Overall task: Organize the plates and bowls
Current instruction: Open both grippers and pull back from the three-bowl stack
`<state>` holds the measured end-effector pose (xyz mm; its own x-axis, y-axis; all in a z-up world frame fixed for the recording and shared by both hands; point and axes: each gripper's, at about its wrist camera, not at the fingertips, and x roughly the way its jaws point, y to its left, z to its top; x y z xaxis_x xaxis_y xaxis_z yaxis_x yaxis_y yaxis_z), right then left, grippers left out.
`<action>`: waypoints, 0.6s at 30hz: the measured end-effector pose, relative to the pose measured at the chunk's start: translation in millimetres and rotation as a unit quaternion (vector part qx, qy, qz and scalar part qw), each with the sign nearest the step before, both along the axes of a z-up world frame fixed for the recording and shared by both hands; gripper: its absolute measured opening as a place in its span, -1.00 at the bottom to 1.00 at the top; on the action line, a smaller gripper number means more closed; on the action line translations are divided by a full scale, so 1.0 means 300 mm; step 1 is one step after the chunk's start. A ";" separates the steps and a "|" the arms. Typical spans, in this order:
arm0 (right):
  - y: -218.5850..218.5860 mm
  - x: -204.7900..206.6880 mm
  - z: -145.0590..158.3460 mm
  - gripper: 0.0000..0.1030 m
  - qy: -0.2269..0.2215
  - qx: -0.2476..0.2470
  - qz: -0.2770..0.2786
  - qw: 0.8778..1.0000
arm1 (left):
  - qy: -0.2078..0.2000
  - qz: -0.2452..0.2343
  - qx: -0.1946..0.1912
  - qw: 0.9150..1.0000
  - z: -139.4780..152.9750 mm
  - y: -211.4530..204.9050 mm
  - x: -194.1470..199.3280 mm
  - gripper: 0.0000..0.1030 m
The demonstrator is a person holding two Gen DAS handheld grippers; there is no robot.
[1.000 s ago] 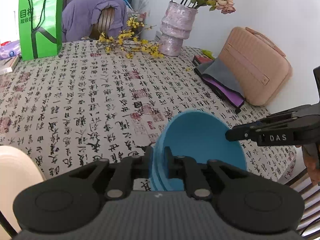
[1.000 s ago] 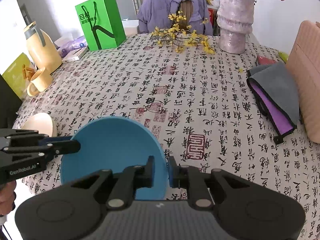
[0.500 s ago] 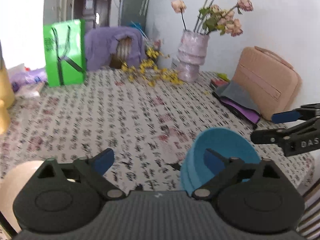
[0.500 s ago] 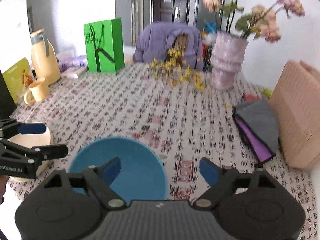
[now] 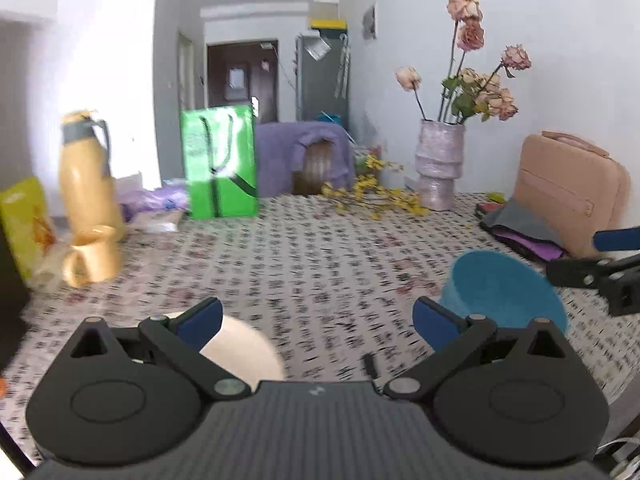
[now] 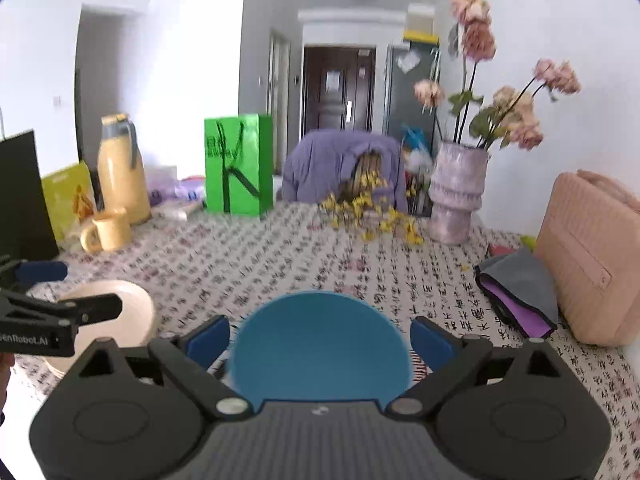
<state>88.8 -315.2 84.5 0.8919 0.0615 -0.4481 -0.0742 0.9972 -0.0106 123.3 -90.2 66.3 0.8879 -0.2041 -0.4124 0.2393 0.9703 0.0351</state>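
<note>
Both grippers are hanging spread wide and gripping nothing: the left gripper (image 5: 318, 322) at lower centre of its frame, the right gripper (image 6: 320, 340) likewise. Sitting between the right one's blue pads, untouched, is the blue bowl (image 6: 320, 346), resting on the tablecloth (image 6: 280, 256), probably set there as the stack's base. At lower left, the cream bowl (image 6: 116, 308) is lying just under the left fingers, likely the next pick for nesting. Farther back, upper left, a yellow mug (image 6: 108, 229) and flask (image 6: 122, 168) are standing; the vase (image 6: 456, 192) is standing upper right, clear of the work.
</note>
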 end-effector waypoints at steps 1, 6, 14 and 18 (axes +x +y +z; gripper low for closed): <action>0.018 -0.033 -0.003 0.92 -0.012 0.001 0.003 1.000 | -0.011 0.007 0.006 1.000 0.000 0.019 -0.033 1.00; 0.127 -0.210 -0.040 1.00 -0.067 -0.004 0.001 0.998 | -0.051 0.027 0.015 0.998 -0.001 0.101 -0.182 1.00; 0.264 -0.434 -0.113 1.00 -0.087 -0.039 0.017 0.995 | -0.039 0.048 0.002 0.998 -0.096 0.203 -0.435 1.00; 0.276 -0.521 -0.184 1.00 -0.065 -0.019 -0.001 0.998 | -0.036 0.080 -0.016 0.996 -0.140 0.283 -0.520 1.00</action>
<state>-67.5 -232.6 29.3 0.9427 0.0450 -0.3306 -0.0680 0.9960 -0.0583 -32.6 -5.3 24.3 0.9374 -0.0703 -0.3412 0.0800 0.9967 0.0144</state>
